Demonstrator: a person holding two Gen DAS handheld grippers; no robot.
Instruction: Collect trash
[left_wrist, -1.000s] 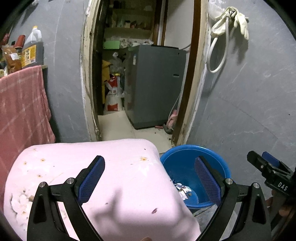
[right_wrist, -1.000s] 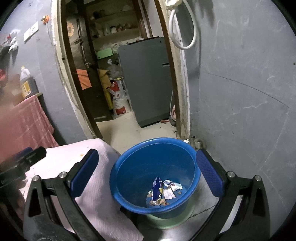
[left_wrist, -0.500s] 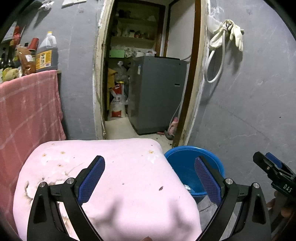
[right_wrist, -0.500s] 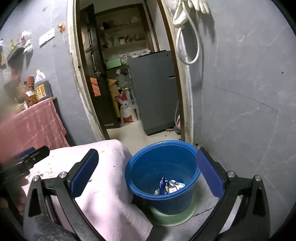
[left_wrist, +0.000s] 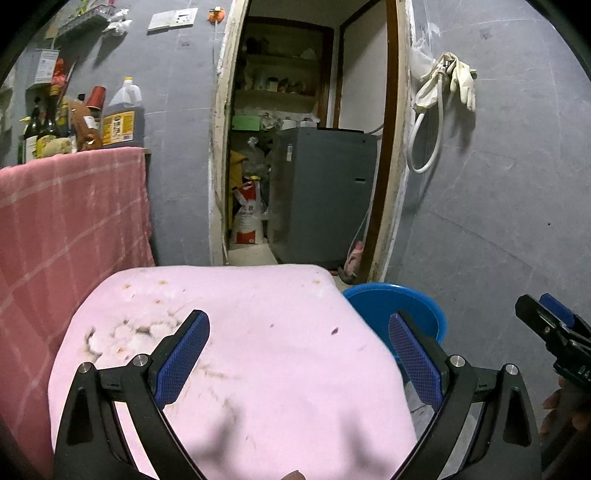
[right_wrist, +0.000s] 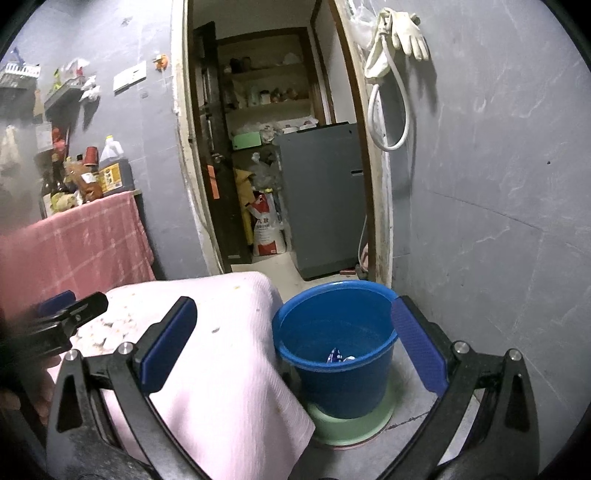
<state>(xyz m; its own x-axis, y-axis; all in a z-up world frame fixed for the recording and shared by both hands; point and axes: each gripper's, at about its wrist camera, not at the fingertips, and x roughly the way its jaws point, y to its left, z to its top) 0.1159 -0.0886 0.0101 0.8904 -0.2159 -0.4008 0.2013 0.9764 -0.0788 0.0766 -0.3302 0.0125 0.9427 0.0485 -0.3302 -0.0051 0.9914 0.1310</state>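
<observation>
Glossy blue plastic bucket at lower centre; beside it a matt pink cloth — stained, finely ribbed; rough grey wall at right.

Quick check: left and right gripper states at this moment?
Left gripper: open, holding nothing.
Right gripper: open, holding nothing.

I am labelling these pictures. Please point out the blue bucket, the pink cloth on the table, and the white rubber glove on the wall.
blue bucket (right_wrist: 343, 384): right wrist view, on its outer front wall.
pink cloth (left_wrist: 280, 332): left wrist view, on its flat top.
white rubber glove (right_wrist: 408, 31): right wrist view, on its palm.
</observation>
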